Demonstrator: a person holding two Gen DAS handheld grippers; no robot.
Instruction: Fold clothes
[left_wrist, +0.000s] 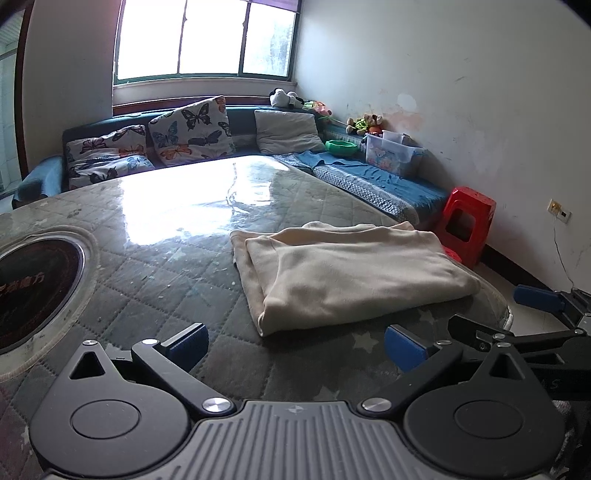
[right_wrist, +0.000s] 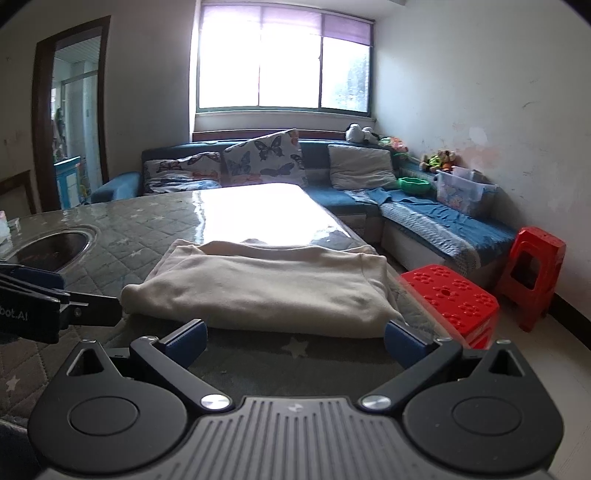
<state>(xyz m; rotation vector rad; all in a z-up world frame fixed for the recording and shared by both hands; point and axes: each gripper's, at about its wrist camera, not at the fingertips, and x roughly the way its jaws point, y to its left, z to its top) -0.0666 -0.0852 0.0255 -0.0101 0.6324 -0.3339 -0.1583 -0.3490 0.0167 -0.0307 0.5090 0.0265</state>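
Two claws, both spread apart, gripping nothing | left claw (left_wrist: 295, 345) just short of the cream garment's near edge | right claw (right_wrist: 295, 341) likewise at that edge | cream garment (left_wrist: 351, 275) lies folded on my quilted surface (left_wrist: 155, 258), beside its right rim | red stool (right_wrist: 448, 295) just right of garment

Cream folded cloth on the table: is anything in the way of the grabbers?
Nothing visible is. Only bare quilted table cover lies between the cream folded cloth and both open grippers, left and right.
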